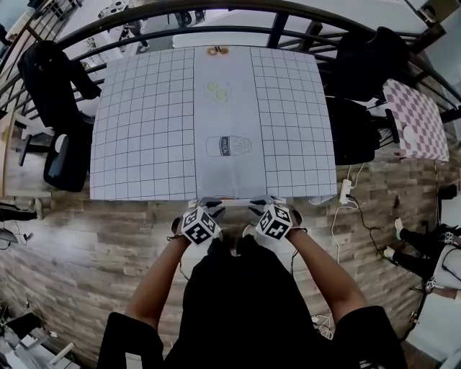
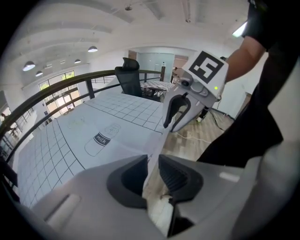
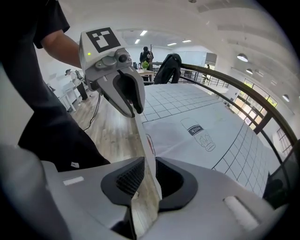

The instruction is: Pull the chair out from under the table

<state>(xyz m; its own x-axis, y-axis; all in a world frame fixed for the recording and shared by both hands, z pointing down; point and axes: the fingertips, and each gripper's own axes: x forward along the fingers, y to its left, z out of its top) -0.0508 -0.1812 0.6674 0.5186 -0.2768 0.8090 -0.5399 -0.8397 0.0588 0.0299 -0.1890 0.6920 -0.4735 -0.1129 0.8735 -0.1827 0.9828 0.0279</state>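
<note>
A thin white chair back [image 1: 234, 199] pokes out at the near edge of the table [image 1: 144, 144], which carries a white grid-pattern cloth. My left gripper [image 1: 209, 205] and right gripper [image 1: 259, 207] point down side by side over its top edge. In the left gripper view the panel [image 2: 157, 145] runs edge-on through the left gripper [image 2: 152, 171], with a gap at the left pad. In the right gripper view the same panel [image 3: 143, 140] stands between the jaws of the right gripper [image 3: 149, 176], which are wider than it. Both stand open, straddling the edge. The seat is hidden under the table.
A milk bottle drawing [image 1: 229, 146] marks the cloth's middle. Black office chairs stand at the table's left [image 1: 54, 79] and right [image 1: 360, 130]. A dark railing [image 1: 216, 11] curves behind. A power strip with cables [image 1: 344, 191] lies on the wooden floor at right, near a checkered table [image 1: 418, 119].
</note>
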